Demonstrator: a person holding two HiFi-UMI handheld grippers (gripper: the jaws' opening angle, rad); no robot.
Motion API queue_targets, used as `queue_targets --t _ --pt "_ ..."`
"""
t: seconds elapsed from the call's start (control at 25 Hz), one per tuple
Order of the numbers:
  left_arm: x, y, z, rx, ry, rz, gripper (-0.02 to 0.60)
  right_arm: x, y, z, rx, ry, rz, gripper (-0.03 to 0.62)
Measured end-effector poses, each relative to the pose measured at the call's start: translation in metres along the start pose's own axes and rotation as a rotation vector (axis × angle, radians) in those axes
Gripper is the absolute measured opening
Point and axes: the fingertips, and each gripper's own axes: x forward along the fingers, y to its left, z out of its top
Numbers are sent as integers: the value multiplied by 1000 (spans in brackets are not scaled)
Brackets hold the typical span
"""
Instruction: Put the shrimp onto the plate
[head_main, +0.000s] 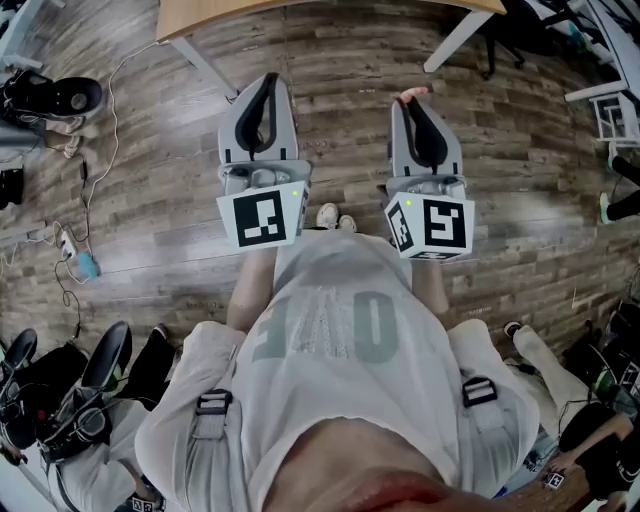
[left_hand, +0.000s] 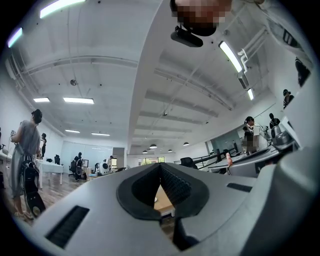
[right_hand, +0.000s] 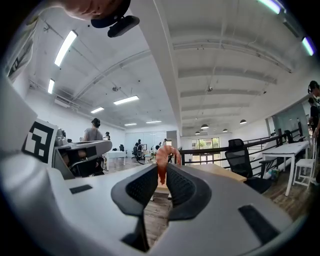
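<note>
A pink shrimp (right_hand: 164, 157) sticks up from between the tips of my right gripper (right_hand: 162, 172), whose pads are shut on its tail end. In the head view the shrimp (head_main: 413, 94) shows as a small pink bit at the right gripper's (head_main: 413, 103) far tip. My left gripper (head_main: 268, 82) is beside it at the same height. Its pads (left_hand: 172, 182) meet at the tips with nothing between them. Both grippers are held in front of my chest, above the wooden floor. No plate is in view.
A wooden table (head_main: 300, 12) with white legs stands ahead, its edge at the top of the head view. Cables and a power strip (head_main: 72, 250) lie on the floor at left. Black bags and chairs (head_main: 60, 395) crowd the lower left. A person (left_hand: 25, 150) stands far off.
</note>
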Motion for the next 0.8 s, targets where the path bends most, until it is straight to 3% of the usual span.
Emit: queue_targets --t 0.8 --pt "63 51 -24 -18 -10 17 9 51 -16 -2 -32 37 -55 60"
